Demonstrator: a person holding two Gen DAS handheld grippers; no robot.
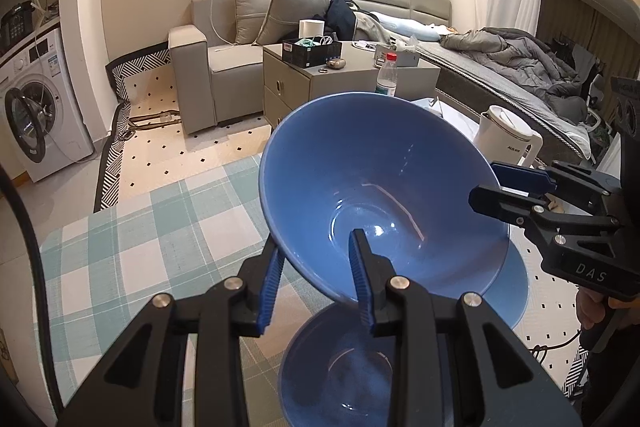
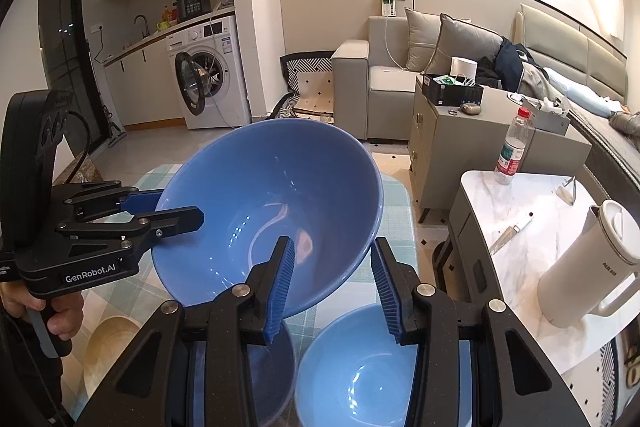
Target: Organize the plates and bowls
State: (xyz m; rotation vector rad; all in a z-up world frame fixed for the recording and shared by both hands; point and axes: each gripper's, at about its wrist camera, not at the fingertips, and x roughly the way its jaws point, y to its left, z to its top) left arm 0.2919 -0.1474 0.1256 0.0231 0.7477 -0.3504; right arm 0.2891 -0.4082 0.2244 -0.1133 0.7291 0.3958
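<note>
- Clearly, both tools share one load: the left gripper (image 1: 316, 267) is clamped on the near rim of the big blue bowl (image 1: 380, 195), one pad inside the wall and one outside, low and centre in its own view.
- At the right of that same view the right gripper (image 1: 496, 193) pinches the opposite rim; in its own view it sits low centre (image 2: 332, 279), its jaws likewise closed across the bowl's wall.
- To my eye the step is carrying the bowl, lifted and tilted, toward a stack. Doing it well probably means moving both hands together so neither pad slides along the glazed rim, and levelling the bowl before lowering it.
- Directly beneath hang two targets: a second blue bowl (image 2: 360, 359) at lower right of the right view, and another blue bowl (image 2: 276, 367) just left of it, both on the checked tablecloth (image 1: 140, 235).
- Centring over one of them before setting down should avoid rim-on-rim knocks.
- As for looks, the held bowl is deep, conical, glossy, empty, with lamp glints inside.
- Off at the right stands a white kettle (image 2: 592, 263) on a marble table (image 2: 520, 195), well apart.
</note>
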